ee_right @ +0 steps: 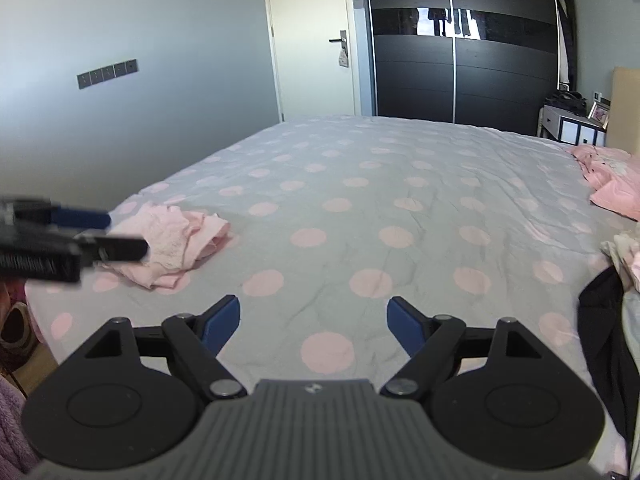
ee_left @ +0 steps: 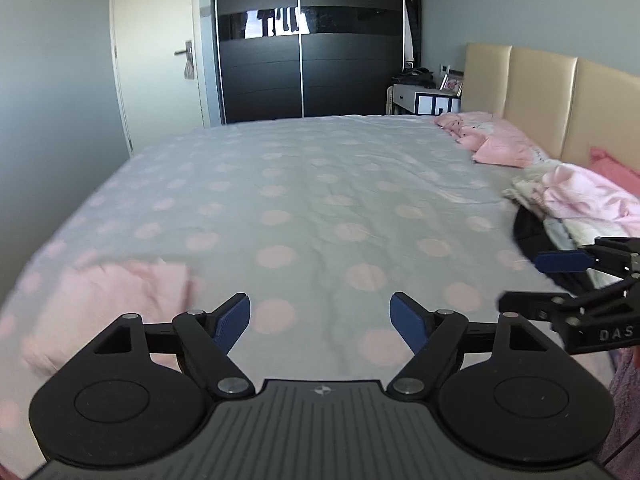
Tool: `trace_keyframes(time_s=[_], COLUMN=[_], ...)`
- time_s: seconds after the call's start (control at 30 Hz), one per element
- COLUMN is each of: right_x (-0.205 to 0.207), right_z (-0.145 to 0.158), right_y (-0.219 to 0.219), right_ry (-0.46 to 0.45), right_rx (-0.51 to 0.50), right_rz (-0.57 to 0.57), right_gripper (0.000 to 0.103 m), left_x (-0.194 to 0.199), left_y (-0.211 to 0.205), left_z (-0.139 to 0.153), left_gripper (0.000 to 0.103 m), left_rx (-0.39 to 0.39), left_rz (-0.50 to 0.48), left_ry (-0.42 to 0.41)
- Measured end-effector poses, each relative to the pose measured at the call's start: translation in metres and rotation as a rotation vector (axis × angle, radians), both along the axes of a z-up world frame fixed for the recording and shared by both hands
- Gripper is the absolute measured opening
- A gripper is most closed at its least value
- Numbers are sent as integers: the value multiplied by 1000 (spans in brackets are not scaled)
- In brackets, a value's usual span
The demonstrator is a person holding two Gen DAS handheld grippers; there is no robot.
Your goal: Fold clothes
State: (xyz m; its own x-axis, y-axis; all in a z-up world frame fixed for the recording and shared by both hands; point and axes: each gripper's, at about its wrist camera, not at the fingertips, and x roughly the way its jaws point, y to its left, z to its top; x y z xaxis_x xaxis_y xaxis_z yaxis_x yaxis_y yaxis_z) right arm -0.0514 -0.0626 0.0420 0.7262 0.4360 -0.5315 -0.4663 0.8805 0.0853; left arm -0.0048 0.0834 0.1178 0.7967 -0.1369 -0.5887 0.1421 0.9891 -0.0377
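Note:
A folded pink garment lies on the bed's near left part; it also shows blurred in the left wrist view. A pile of unfolded clothes, pink, white and black, lies at the right edge, with a black piece nearest. My left gripper is open and empty above the bedspread, right of the folded garment. My right gripper is open and empty over the bed's near middle. The right gripper shows in the left wrist view close to the pile. The left gripper shows in the right wrist view beside the folded garment.
The bed has a grey bedspread with pink dots. Pink pillows lie by the beige headboard. A black wardrobe, a door and a white nightstand stand beyond the bed.

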Motion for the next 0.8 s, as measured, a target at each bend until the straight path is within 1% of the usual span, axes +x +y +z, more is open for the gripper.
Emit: trace_keyframes(time_s=[0.07, 0.13, 0.2, 0.23, 0.3, 0.37, 0.43, 0.47, 0.53, 0.57, 0.67, 0.73, 0.8], right_x=[-5, -13, -21, -25, -29, -27, -21, -17, -10, -8, 1, 9, 16], right_z=[-6, -14, -25, -34, -57, -81, -101, -108, -121, -125, -132, -133, -136], right_y=[-3, -7, -12, -15, -22, -25, -26, -26, -23, -21, -16, -11, -3], right_ry=[-7, -27, -54, -74, -98, -75, -21, -2, -10, -28, -70, -99, -105], right_rx=[-18, -27, -29, -19, 24, 42, 27, 12, -41, -55, -69, -74, -77], right_rz=[-27, -78, -142, -181, -274, -376, -453, -467, -484, -496, -531, -540, -530], right_gripper=[83, 83, 84, 86, 88, 88, 88, 88, 88, 88, 88, 88, 88], left_x=[-4, -10, -11, -10, -6, -3, -2, -1, 5, 8, 14, 15, 13], left_y=[-8, -14, -24, -30, -39, -45, -48, -49, -48, -46, -43, -43, -45], left_z=[-21, -41, -57, -63, -70, -76, -83, -86, -98, -104, -125, -138, -145], left_gripper=[77, 77, 78, 78, 78, 78, 78, 78, 78, 78, 78, 78, 78], left_rx=[-47, -55, 0, 38, 72, 87, 65, 50, 16, 0, -26, -2, 42], left_rz=[32, 90, 103, 83, 54, 43, 31, 21, 19, 19, -23, -39, -43], left_ry=[17, 6, -3, -5, -34, -70, -105, -115, -94, -78, -24, -4, -34])
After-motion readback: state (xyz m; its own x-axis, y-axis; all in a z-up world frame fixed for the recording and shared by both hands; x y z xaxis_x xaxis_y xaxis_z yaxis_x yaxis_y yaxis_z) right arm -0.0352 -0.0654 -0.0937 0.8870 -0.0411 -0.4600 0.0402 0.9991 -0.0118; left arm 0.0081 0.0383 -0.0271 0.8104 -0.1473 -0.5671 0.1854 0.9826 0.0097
